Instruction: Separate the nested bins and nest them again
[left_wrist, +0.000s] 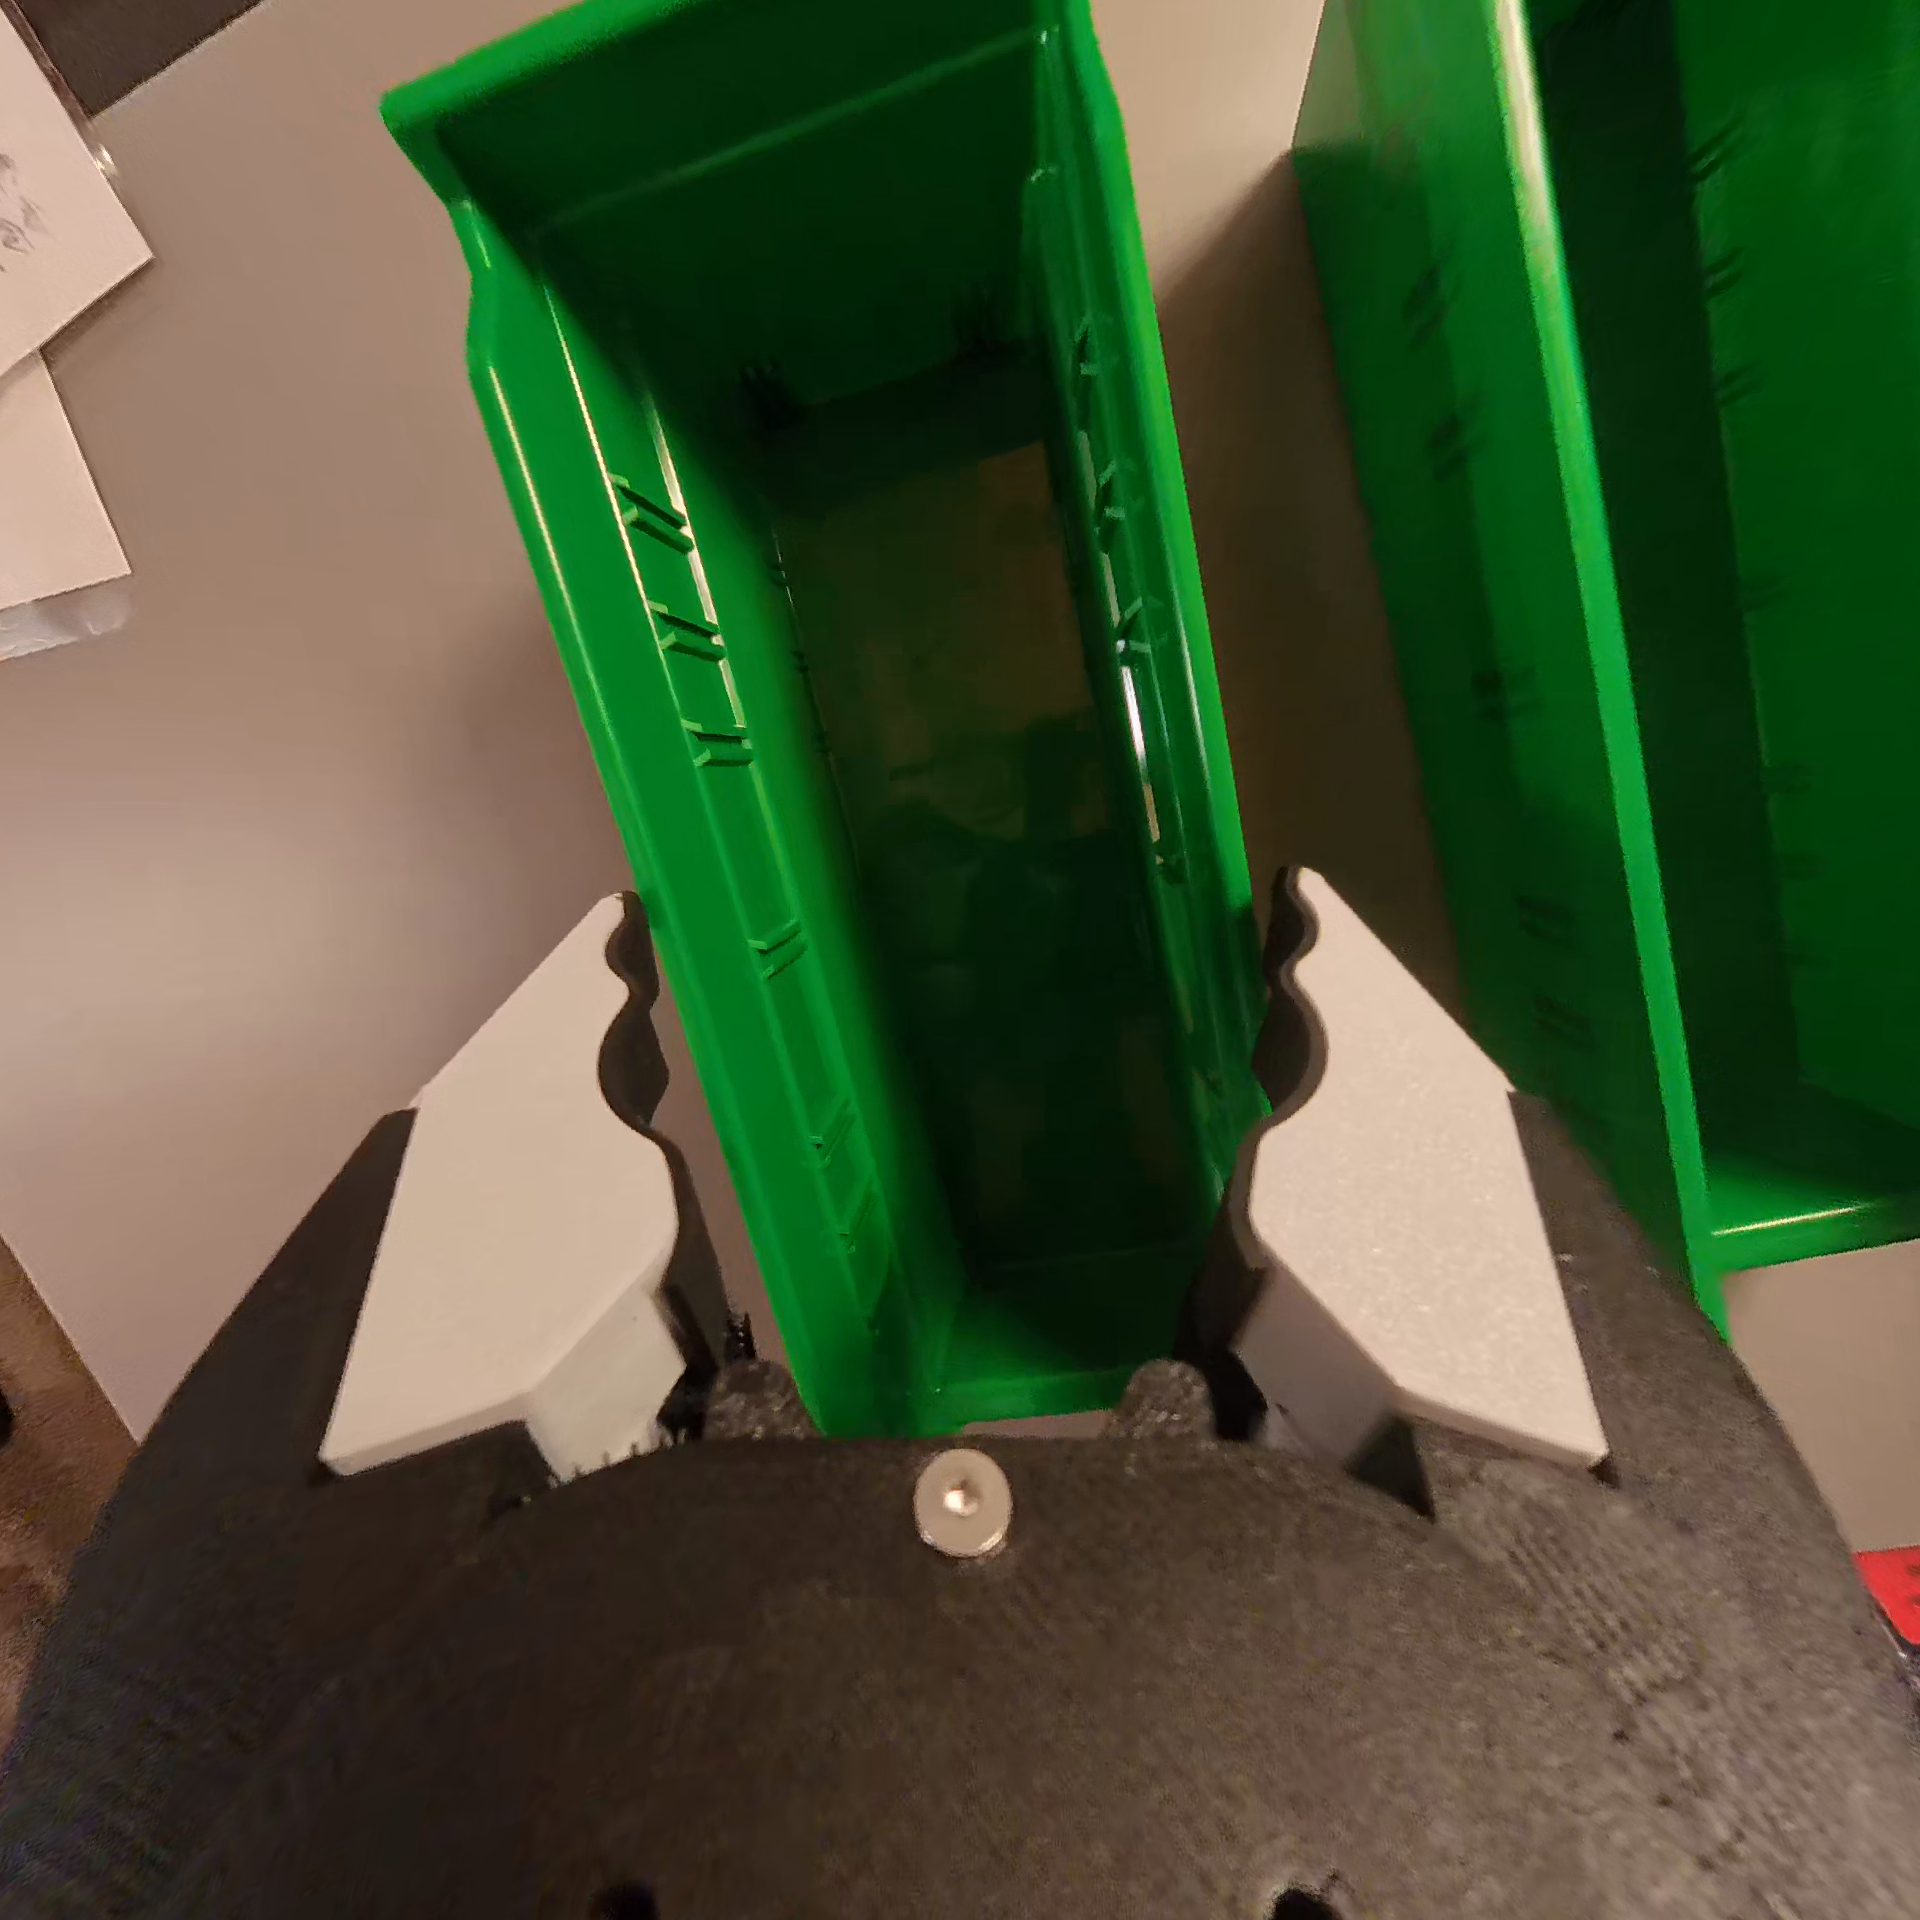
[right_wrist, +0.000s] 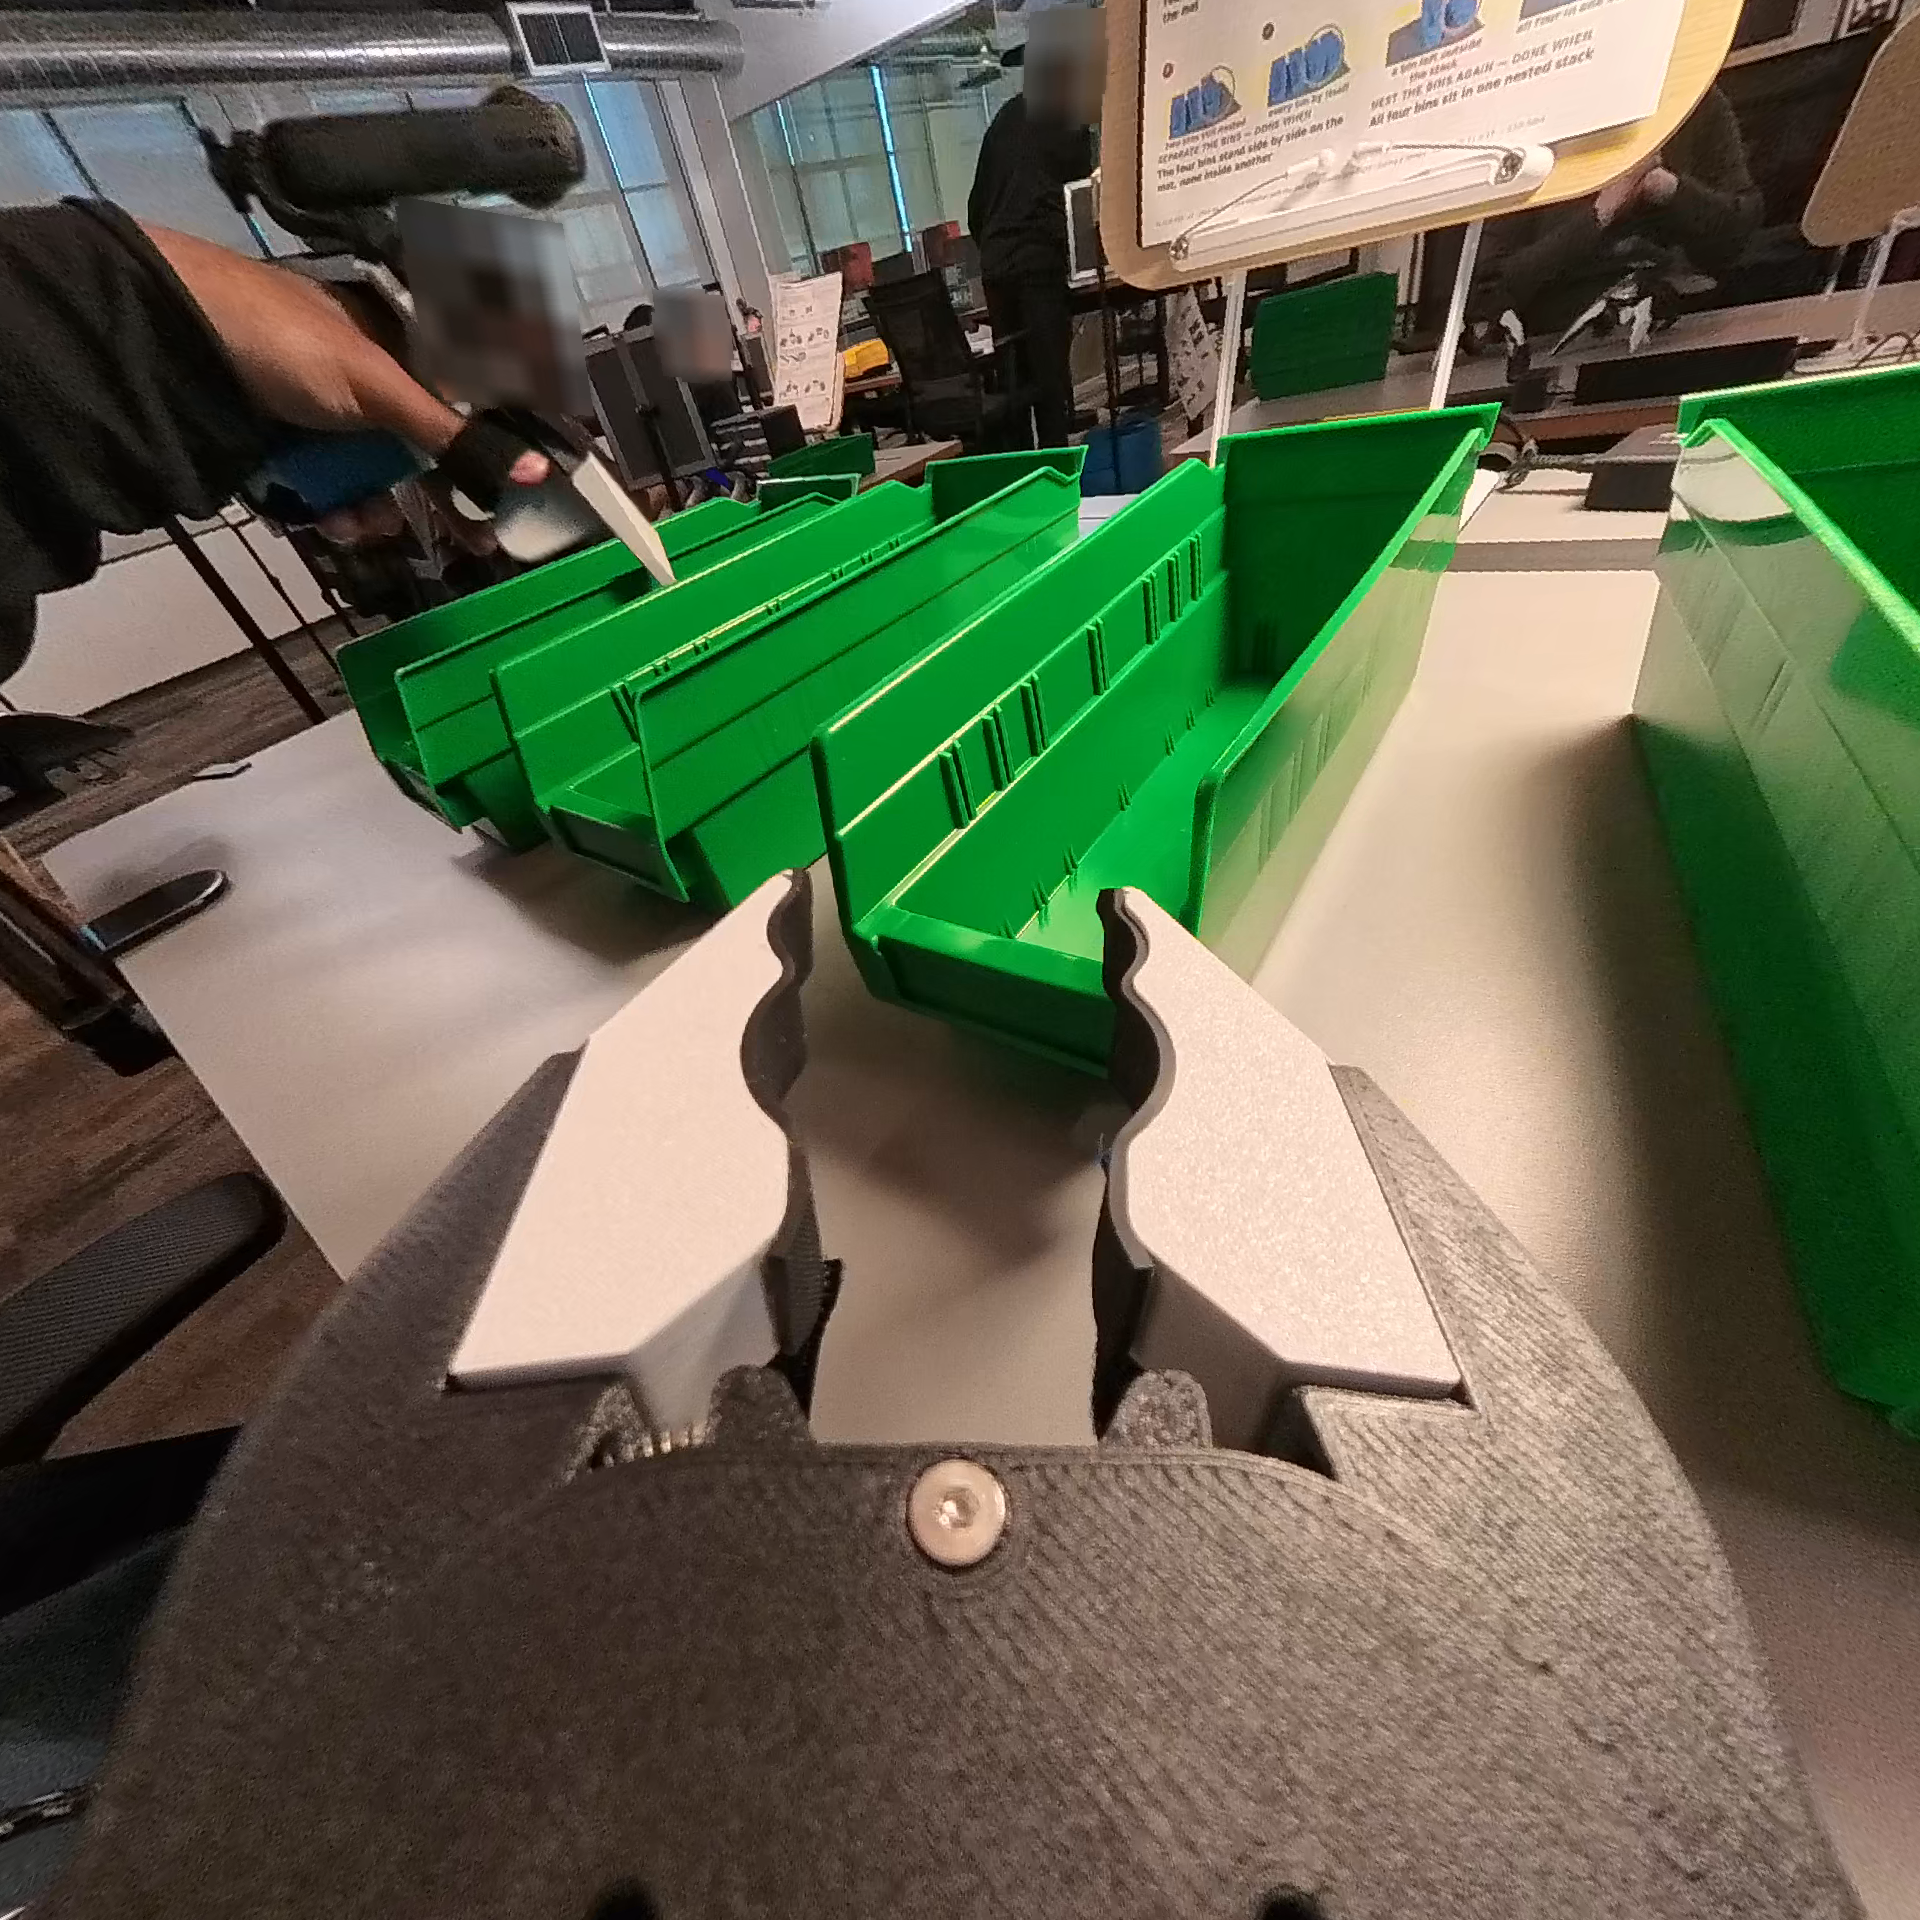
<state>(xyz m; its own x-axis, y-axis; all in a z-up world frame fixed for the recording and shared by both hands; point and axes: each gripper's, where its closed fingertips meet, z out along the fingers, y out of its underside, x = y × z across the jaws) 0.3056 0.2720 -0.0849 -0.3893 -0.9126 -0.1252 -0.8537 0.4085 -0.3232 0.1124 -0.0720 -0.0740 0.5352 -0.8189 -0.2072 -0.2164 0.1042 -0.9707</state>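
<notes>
While the left tongs (left_wrist: 956, 1039) straddle a narrow green bin (left_wrist: 831, 582) on the grey worktop (left_wrist: 291, 790), spread wide around its walls, the right tongs (right_wrist: 956, 935) hover parted and empty before a separate bin (right_wrist: 1195, 665) beside a nested stack (right_wrist: 727, 675).

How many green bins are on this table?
4. Leftmost bin under the left claw, second bin beside it, third bin before the right claw, fourth bin at the right edge. Nested ones may hide.
</notes>
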